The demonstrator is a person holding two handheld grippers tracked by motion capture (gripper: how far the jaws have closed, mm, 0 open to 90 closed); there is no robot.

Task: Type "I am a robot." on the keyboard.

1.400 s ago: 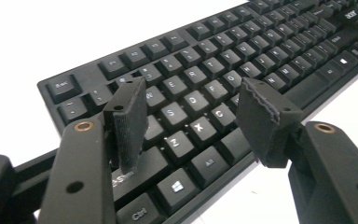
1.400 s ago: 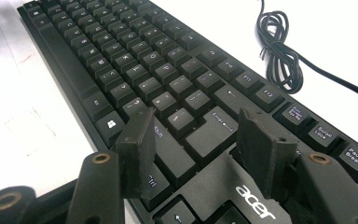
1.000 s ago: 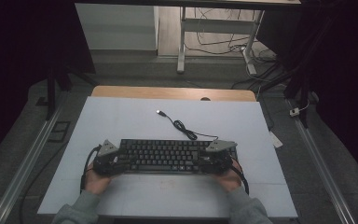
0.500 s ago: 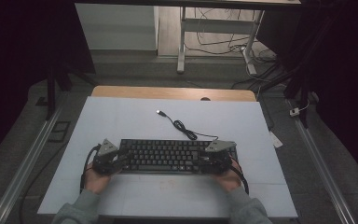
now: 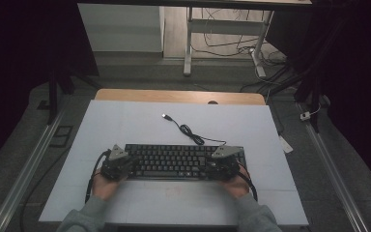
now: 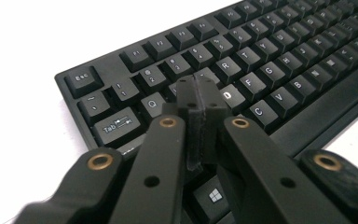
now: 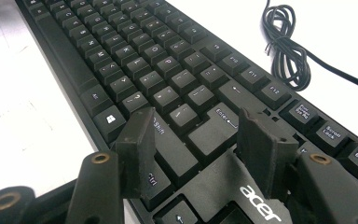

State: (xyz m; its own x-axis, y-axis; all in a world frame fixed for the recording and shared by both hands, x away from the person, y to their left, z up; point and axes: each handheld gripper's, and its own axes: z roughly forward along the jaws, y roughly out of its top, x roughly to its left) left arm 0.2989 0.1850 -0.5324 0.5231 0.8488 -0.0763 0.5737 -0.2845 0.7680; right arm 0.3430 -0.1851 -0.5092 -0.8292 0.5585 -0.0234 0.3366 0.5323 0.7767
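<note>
A black Acer keyboard (image 5: 178,162) lies across the near middle of the white board. My left gripper (image 5: 125,166) hangs over its left end. In the left gripper view the keyboard (image 6: 270,60) runs off to the upper right. There the left gripper (image 6: 198,86) has just been closing and its jaws now meet with nothing between them, above the letter keys near Q and D. My right gripper (image 5: 218,166) is over the keyboard's right end. Seen from the right gripper view, the right gripper (image 7: 196,121) stands open above the Enter and Shift keys of the keyboard (image 7: 158,51).
The keyboard's black cable (image 5: 188,130) coils behind it and ends in a loose USB plug (image 5: 165,116); the coil (image 7: 284,42) lies just past the function keys. A wooden table edge (image 5: 178,95) runs behind the white board (image 5: 125,121). Metal rails flank both sides.
</note>
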